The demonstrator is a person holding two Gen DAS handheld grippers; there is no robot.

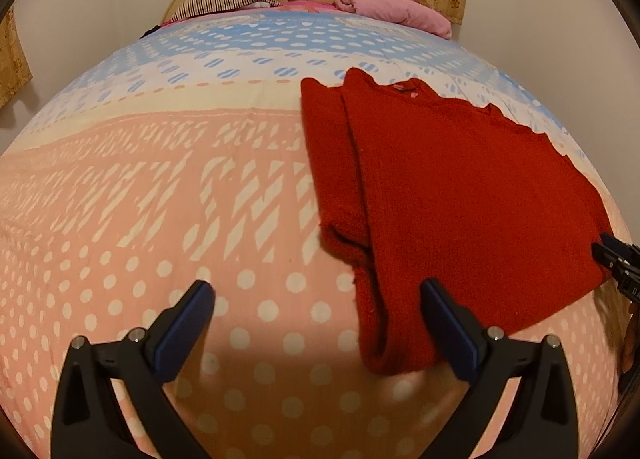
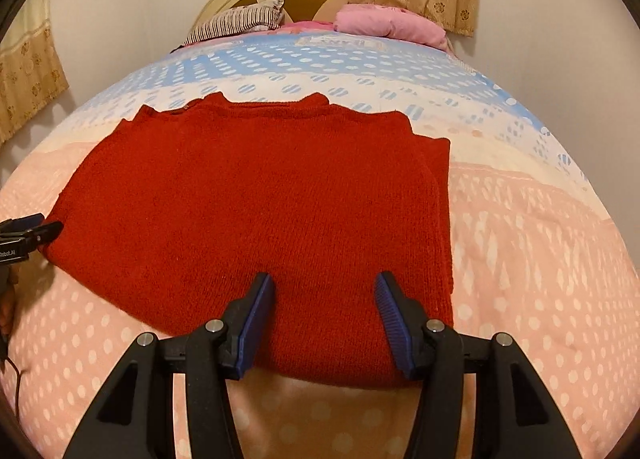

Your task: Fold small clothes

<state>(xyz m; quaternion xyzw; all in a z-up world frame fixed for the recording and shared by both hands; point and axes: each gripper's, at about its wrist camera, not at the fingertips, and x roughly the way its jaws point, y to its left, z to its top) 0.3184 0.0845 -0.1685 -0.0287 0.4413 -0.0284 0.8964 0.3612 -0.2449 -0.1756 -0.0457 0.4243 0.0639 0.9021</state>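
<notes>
A red knitted sweater (image 2: pixel 248 219) lies flat on the bed (image 1: pixel 120 199), sleeves folded in, its hem at the near edge. The right tongs (image 2: pixel 324 287) stand apart over the hem, gripping nothing. The left tongs (image 1: pixel 318 293) are spread wide beside the sweater's left edge, one pad over it. Broad bare bedspread lies to either side.

warm, dim indoor light falls from above and behind the cameras, casting soft shadows on the near bed (image 1: pixel 120 199). strong fisheye bulge bends both views, with dark vignette corners. focus is fair, slightly soft and grainy.
</notes>
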